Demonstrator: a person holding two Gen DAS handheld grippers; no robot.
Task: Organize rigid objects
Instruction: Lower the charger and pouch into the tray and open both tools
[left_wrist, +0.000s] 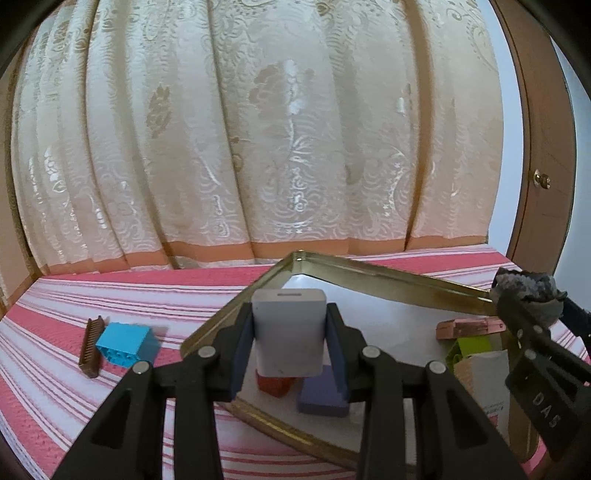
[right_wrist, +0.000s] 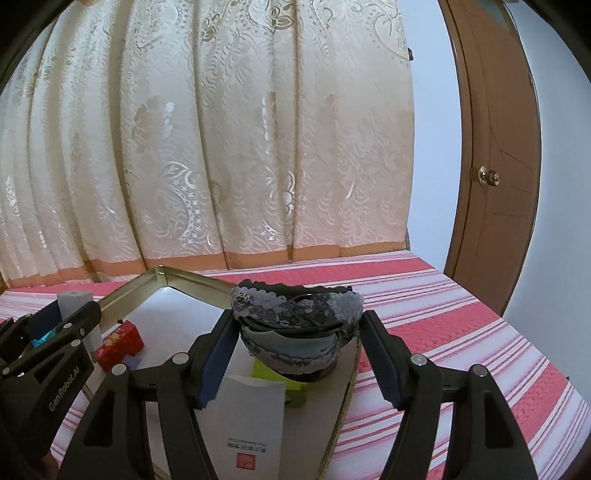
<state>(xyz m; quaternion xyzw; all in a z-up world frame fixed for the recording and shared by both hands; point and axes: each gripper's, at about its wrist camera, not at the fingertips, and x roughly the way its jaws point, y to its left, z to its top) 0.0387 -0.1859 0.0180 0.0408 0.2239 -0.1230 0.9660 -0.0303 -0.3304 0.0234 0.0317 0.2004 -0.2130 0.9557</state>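
Note:
My left gripper (left_wrist: 290, 328) is shut on a white rectangular charger block (left_wrist: 289, 332) and holds it above the gold-rimmed tray (left_wrist: 388, 280). My right gripper (right_wrist: 297, 339) is shut on a dark sequined headband (right_wrist: 295, 310), held over the tray's right part (right_wrist: 192, 284). In the tray lie a red block (left_wrist: 273, 384), a purple block (left_wrist: 323, 397), a green block (left_wrist: 469, 349), a white card box (right_wrist: 251, 424) and a pink piece (left_wrist: 469, 328). The right gripper with the headband shows at the right of the left wrist view (left_wrist: 526, 291). The left gripper shows at the left of the right wrist view (right_wrist: 55, 332).
A blue toy brick (left_wrist: 127, 343) and a brown comb (left_wrist: 90, 347) lie on the pink striped cloth (left_wrist: 110, 295) left of the tray. A cream curtain (left_wrist: 258, 147) hangs behind the table. A wooden door (right_wrist: 495, 147) stands at the right.

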